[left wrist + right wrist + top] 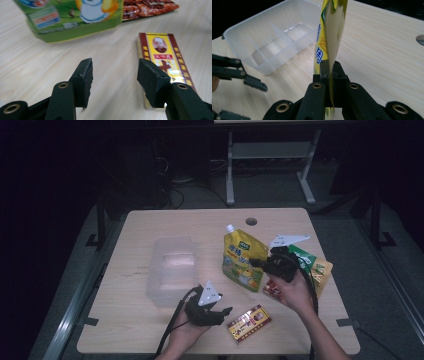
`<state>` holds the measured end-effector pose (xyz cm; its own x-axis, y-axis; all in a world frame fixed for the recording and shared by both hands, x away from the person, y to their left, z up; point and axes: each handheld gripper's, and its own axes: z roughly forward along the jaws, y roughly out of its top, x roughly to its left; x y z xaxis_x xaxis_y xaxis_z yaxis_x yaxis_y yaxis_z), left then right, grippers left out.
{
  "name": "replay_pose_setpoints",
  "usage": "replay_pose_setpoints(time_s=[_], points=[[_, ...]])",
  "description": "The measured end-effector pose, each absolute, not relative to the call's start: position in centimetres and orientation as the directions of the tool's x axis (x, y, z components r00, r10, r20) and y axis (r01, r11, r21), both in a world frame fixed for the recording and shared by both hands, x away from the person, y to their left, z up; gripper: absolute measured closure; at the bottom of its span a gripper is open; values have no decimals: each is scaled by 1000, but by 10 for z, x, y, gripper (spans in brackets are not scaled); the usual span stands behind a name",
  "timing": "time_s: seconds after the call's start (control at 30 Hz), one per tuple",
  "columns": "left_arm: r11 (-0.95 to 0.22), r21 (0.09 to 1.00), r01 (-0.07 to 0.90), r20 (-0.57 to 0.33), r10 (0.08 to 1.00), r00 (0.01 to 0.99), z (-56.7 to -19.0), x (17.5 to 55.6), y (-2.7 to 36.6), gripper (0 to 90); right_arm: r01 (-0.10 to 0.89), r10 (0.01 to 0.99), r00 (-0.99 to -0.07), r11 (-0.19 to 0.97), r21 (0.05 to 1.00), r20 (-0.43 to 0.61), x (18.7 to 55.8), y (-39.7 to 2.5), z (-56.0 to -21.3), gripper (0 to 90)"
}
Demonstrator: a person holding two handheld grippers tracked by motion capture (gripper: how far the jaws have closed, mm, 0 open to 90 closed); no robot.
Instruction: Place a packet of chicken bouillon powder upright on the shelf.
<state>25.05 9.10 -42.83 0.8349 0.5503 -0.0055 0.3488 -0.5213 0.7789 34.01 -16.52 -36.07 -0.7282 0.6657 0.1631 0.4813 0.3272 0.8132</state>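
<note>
My right gripper point(259, 263) point(329, 73) is shut on the side edge of a yellow drink pouch point(243, 261) point(332, 30) with a white cap, which stands edge-on between its jaws. My left gripper point(226, 311) point(115, 76) is open low over bare wood. A red and yellow box point(249, 322) point(165, 58) lies flat just beside its right jaw. The pouch's green bottom point(75, 20) shows farther ahead in the left gripper view. The left gripper's open jaws also appear at the left of the right gripper view.
A clear plastic container point(172, 269) point(270, 37) with dividers sits left of the pouch. A red snack packet point(271, 288) point(147, 8), a green packet point(303, 255) and a yellow packet point(323, 275) lie under the right hand. A round hole point(251, 221) is at the table's far edge.
</note>
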Motion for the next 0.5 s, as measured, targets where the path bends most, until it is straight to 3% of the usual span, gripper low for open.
replay_pose_setpoints(time_s=[0.5], points=[[-540,779,319,9,518,856,-431,232,98,407,403,585,-802,378,833,122,339,-115,-326,896]])
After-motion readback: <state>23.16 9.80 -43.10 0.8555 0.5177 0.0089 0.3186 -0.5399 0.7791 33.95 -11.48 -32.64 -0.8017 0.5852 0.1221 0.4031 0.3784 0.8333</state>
